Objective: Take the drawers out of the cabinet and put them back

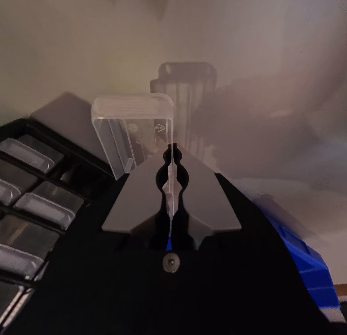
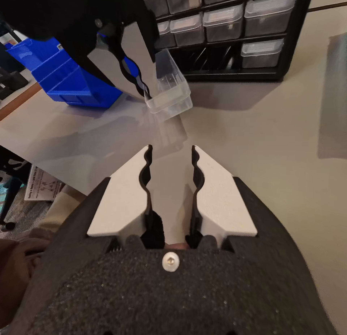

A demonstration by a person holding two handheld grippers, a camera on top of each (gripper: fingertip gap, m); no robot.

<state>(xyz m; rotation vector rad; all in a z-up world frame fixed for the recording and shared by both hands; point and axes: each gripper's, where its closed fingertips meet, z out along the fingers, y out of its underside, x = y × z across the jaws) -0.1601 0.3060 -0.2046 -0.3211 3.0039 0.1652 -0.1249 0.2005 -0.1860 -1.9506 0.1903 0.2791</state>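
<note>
My left gripper [image 1: 172, 144] is shut on the side wall of a clear plastic drawer [image 1: 131, 130] and holds it tilted above the table, out of the cabinet. In the right wrist view the same drawer [image 2: 169, 93] hangs from the left gripper [image 2: 146, 95] in front of the black cabinet [image 2: 293, 66]. The cabinet [image 1: 37, 175] holds several clear drawers; its bottom row has empty slots [image 2: 204, 59]. My right gripper [image 2: 171, 149] is open and empty, low over the table, nearer than the drawer.
A blue plastic bin [image 2: 65, 76] stands on the pale table [image 2: 262, 175] left of the cabinet; it also shows in the left wrist view [image 1: 308, 269]. The table's left edge [image 2: 20, 98] drops to a floor with papers [image 2: 41, 185]. A grey sheet [image 2: 334, 96] lies at right.
</note>
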